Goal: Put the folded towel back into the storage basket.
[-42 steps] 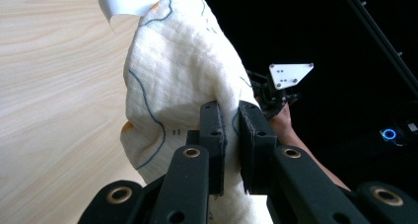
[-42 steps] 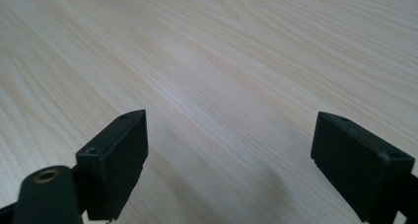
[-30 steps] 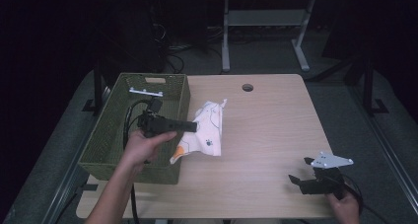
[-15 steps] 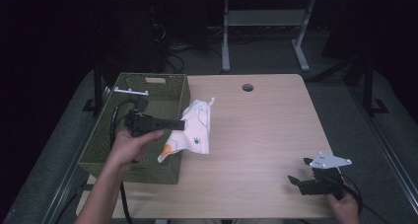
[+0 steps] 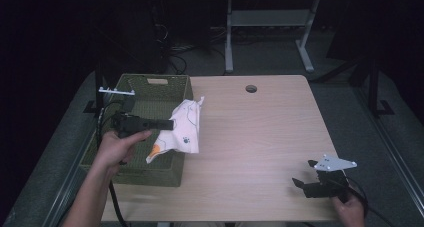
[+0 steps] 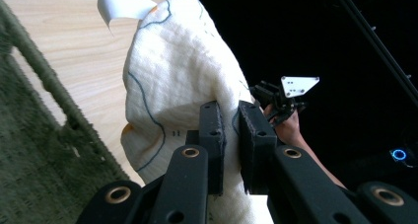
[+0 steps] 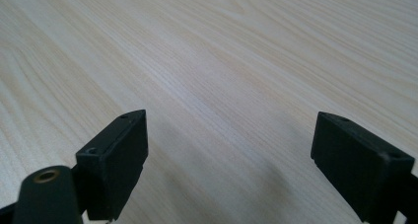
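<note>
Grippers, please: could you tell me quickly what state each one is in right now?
Left gripper: closed on the white cloth.
Right gripper: open, holding nothing.

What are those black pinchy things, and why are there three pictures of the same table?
A person is holding two hand tools called grippers, each with two black jaws that squeeze like tongs.

The big picture comes from a camera up high, looking down at the wooden table. The other two come from little cameras riding on each gripper, looking along its jaws.

The left gripper has its jaws squeezed on a white cloth with blue lines and orange patches. It holds the cloth up over the edge of a green basket on the table's left side. You can see the pinch up close in the left gripper view.

The right gripper is near the table's front right corner. Its jaws are wide open and hold nothing, just above bare wood.
</note>
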{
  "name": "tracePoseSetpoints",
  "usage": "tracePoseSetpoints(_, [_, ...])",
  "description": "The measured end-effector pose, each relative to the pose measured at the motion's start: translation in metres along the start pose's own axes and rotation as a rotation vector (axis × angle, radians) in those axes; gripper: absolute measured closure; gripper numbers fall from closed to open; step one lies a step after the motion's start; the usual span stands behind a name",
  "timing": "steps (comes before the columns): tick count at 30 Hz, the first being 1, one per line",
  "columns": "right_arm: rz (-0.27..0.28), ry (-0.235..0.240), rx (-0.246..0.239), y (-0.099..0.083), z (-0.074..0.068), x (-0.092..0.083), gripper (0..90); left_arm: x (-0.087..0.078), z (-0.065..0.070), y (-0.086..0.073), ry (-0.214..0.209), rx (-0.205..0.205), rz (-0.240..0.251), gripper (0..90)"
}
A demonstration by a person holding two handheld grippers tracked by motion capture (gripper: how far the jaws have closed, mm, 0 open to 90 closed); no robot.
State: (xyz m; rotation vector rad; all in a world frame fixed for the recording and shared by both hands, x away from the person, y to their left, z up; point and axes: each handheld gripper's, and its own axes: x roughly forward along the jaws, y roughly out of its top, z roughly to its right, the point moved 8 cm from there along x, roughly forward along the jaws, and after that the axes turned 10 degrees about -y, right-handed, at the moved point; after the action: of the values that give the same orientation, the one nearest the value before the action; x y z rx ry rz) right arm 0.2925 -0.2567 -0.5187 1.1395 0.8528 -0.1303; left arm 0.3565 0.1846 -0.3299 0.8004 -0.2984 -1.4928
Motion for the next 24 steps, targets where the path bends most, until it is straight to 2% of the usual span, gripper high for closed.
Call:
tracePoseSetpoints(5, [-0.005,-0.003,0.006,-0.001,0.001,0.000,13.7,-0.013,-0.001,0.002,0.017,0.000,0.008,82.6])
tracePoseSetpoints(11, [-0.003,-0.008,0.014,-0.002,0.004,0.000,13.6,-0.032,-0.008,0.001,0.045,-0.024,0.024,82.6])
tracePoseSetpoints(24, [-0.008,-0.007,0.022,-0.003,0.004,0.002,13.6,-0.055,-0.027,0.002,0.069,-0.063,0.054,82.6])
